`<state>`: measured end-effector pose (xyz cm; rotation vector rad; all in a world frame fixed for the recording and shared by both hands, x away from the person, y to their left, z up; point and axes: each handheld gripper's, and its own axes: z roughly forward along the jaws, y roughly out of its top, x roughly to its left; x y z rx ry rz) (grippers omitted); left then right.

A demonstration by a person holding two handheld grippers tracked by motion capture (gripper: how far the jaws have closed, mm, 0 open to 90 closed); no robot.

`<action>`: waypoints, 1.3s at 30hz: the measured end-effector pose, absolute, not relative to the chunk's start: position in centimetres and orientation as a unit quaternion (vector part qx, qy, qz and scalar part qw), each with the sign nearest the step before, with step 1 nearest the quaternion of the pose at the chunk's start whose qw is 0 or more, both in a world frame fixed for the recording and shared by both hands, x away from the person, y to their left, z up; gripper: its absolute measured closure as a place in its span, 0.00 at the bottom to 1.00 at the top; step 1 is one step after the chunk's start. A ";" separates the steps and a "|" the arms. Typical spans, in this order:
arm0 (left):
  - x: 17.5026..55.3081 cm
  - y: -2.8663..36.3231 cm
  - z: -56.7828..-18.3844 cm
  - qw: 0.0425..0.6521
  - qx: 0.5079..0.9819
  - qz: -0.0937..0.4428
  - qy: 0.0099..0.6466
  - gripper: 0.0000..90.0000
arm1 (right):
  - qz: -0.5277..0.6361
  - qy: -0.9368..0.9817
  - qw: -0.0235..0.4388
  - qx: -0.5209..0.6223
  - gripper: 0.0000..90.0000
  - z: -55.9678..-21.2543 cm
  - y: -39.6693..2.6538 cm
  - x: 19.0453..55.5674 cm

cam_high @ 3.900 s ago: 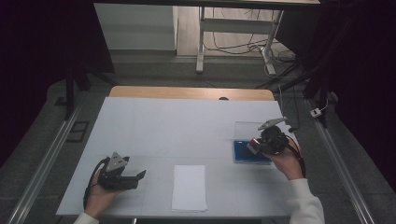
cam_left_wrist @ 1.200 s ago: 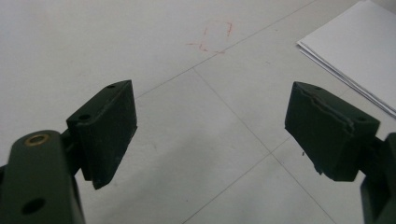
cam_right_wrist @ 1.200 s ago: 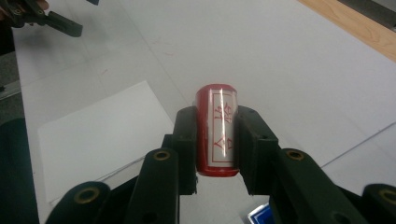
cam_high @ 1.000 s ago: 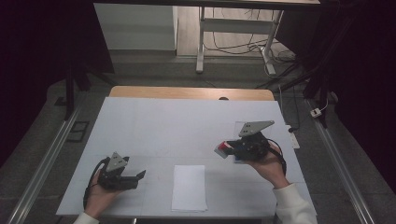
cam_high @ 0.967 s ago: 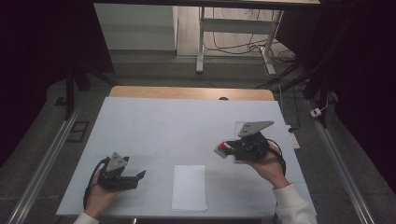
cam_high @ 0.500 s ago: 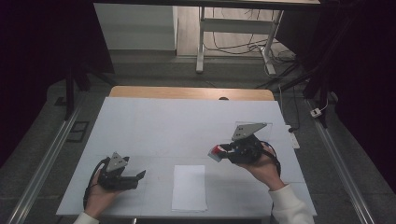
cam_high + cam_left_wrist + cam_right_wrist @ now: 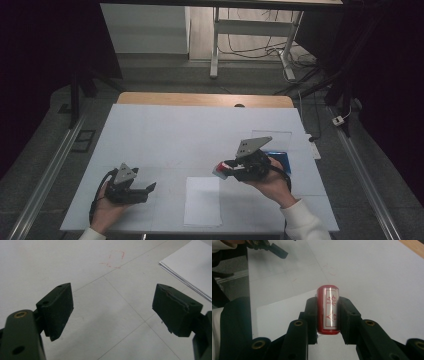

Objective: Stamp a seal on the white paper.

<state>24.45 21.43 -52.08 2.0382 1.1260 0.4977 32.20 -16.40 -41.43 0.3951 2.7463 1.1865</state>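
Red stamp [image 7: 328, 310], a short cylinder with a pale face of red characters, clamped between the jaws of the right gripper [image 7: 328, 315], face turned up toward that gripper's camera. Pressed on both flanks by the black pads, one end poking past the jaw tips. Seen from above as a small red-and-white block [image 7: 221, 169] at the front of the right gripper [image 7: 227, 169], held off the bench [image 7: 165, 130] and aimed toward its middle, just above the upper right corner of the paper stack [image 7: 202, 200]. Gripped from behind by the right hand [image 7: 272, 177], white sleeve [image 7: 305, 225] trailing to the bottom edge. Blue pad [image 7: 280, 159] lying just behind that hand, partly hidden, under the clear sheet [image 7: 272, 137].

Left gripper [image 7: 112, 312] with jaws wide, nothing between them, bare white bench and a faint red pencilled rectangle [image 7: 115, 258] beyond. Corner of the paper stack [image 7: 192, 267] at the upper right of that view. From above, left gripper [image 7: 145, 189] low on the bench near the front left, held by the left hand [image 7: 107, 207], well apart from the right one, jaws pointing toward the paper.
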 end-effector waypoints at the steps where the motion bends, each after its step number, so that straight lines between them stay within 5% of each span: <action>1: 24.4 21.4 -52.1 0.371 0.795 0.194 0.439 0.19 | 0.393 0.908 0.058 0.129 0.78 -41.5 -16.2 32.1; 39: 24.5 21.3 -52.2 0.368 0.798 0.192 0.436 0.19 | 0.302 0.951 0.040 0.059 0.78 -45.7 -10.1 29.8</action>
